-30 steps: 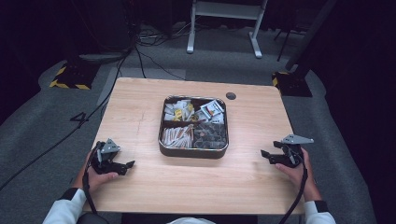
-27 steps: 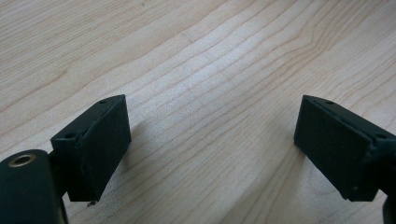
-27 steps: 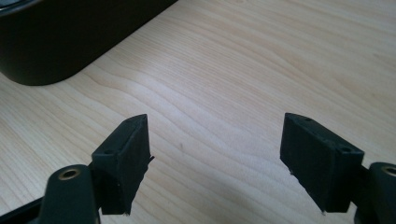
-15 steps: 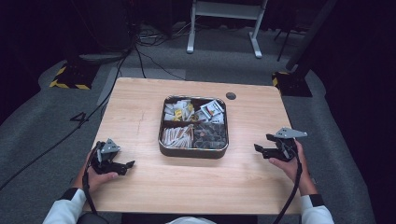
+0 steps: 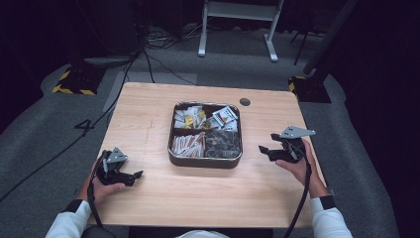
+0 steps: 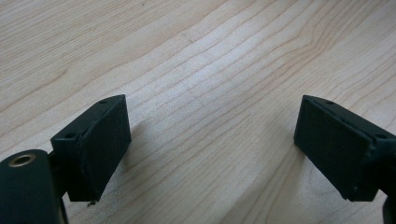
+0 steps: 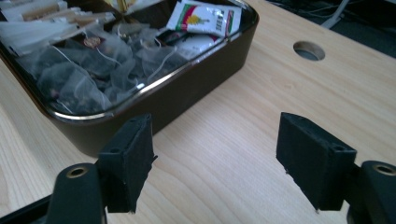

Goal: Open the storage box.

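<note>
A dark metal tray with four compartments sits mid-table, holding tea bags, paper sticks and printed sachets. My right gripper hovers open just right of the tray, nothing between its jaws. In the right gripper view the open right gripper faces the tray's near wall, with mesh tea bags and a white sachet inside. My left gripper rests open near the table's front left, apart from the tray. The left gripper view has the open left gripper over bare wood.
The wooden table has a round cable hole behind the tray, also seen as the hole in the right gripper view. Cables, a white stand and striped floor blocks lie on the grey floor beyond.
My right gripper has moved left, closer to the tray's right side. The left gripper has stayed where it was.
</note>
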Demonstrator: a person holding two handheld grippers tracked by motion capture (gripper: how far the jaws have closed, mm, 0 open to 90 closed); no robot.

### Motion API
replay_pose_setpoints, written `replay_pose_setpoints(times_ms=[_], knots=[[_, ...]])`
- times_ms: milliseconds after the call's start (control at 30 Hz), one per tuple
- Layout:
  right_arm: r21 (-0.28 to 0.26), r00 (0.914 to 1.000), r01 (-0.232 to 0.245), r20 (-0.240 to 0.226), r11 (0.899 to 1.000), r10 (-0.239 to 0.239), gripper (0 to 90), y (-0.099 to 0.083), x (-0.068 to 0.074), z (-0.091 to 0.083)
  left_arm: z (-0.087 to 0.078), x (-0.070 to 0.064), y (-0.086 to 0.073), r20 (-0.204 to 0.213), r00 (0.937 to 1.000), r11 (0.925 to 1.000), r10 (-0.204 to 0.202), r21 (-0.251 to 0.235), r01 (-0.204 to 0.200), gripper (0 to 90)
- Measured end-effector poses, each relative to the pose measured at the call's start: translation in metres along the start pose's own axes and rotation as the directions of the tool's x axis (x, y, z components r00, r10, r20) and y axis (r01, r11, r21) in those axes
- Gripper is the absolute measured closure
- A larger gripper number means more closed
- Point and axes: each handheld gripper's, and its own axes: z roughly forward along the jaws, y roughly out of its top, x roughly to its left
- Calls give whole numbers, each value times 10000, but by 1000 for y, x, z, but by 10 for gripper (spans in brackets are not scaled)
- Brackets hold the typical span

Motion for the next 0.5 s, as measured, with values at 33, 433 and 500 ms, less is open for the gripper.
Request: replay_pose_setpoints(times_ms=[33, 433, 500], knots=[[-28, 10000, 2, -19, 10000, -2, 280, 3, 0, 0, 0, 0, 0, 0, 10000, 10000, 0, 0, 0, 112], [-513, 9987, 409, -269, 9978, -423, 283, 40, 9, 4, 0, 0, 0, -2, 10000, 10000, -1, -5, 1, 112], [-552, 9981, 491, -335, 9973, -510, 283, 44, 12, 8, 0, 0, 0, -2, 10000, 10000, -1, -3, 1, 112]])
